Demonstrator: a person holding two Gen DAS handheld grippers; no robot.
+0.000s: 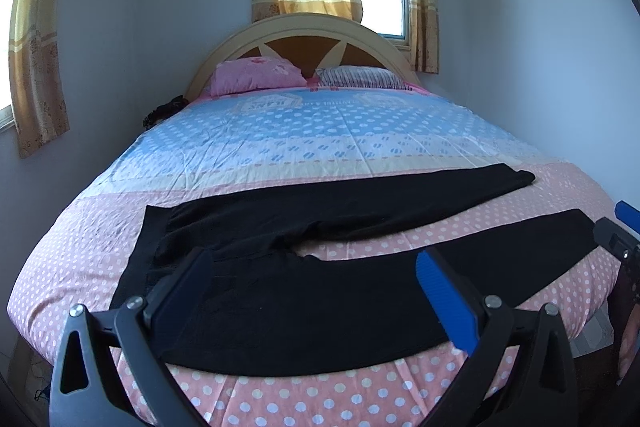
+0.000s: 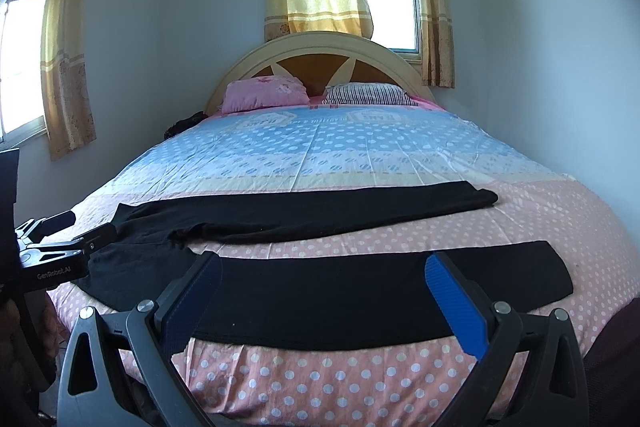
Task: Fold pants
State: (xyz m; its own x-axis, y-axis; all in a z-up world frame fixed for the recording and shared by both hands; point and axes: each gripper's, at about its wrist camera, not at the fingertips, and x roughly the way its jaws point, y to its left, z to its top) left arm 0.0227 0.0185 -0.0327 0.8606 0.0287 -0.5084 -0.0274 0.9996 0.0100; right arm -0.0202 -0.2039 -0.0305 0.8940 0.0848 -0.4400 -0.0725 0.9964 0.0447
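Note:
Black pants (image 1: pixel 320 307) lie spread flat across the near end of the bed, waist to the left and both legs running right. The far leg (image 1: pixel 400 195) angles away from the near one. My left gripper (image 1: pixel 314 263) hovers open over the waist and crotch area, holding nothing. In the right wrist view the pants (image 2: pixel 320 291) fill the foreground, and my right gripper (image 2: pixel 322 263) hangs open above the near leg. The left gripper (image 2: pixel 94 223) shows at the left edge by the waistband. The right gripper (image 1: pixel 618 223) shows at the right edge near the near leg's cuff.
The bed (image 1: pixel 320 403) has a pink polka-dot and blue sheet. A pink pillow (image 1: pixel 256 77) and a striped pillow (image 1: pixel 360 77) lie against the headboard (image 1: pixel 304 27). A dark bundle (image 1: pixel 164 111) sits at the bed's far left. Walls stand close on both sides.

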